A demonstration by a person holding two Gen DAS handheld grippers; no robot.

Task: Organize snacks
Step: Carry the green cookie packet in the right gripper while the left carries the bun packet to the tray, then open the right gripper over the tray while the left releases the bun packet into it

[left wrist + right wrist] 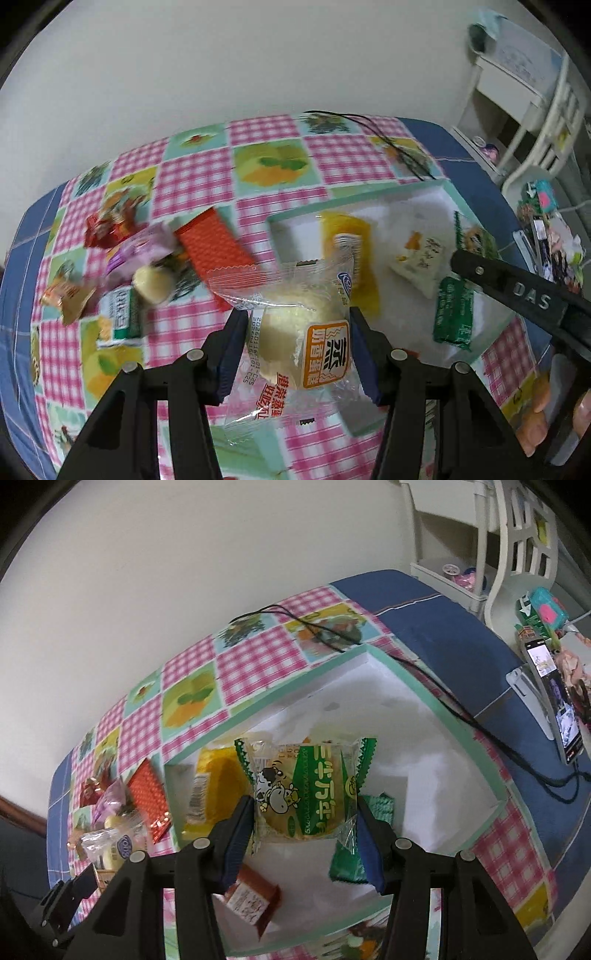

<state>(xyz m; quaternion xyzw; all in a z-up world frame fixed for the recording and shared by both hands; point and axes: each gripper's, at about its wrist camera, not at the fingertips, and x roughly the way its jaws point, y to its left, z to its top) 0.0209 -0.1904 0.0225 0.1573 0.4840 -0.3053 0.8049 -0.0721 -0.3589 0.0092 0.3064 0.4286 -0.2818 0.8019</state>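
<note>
On the left a loose pile of snacks (122, 258) awaits; our left gripper (295, 325) pinches a clear-wrapped cake (295, 339), our right gripper (304, 812) a green-wrapped cake (306, 794) over the mint-rimmed tray (443, 716) (several packets inside), so we judge sorting partly done, on a checked tablecloth (195, 181) by a white wall (221, 55)
</note>
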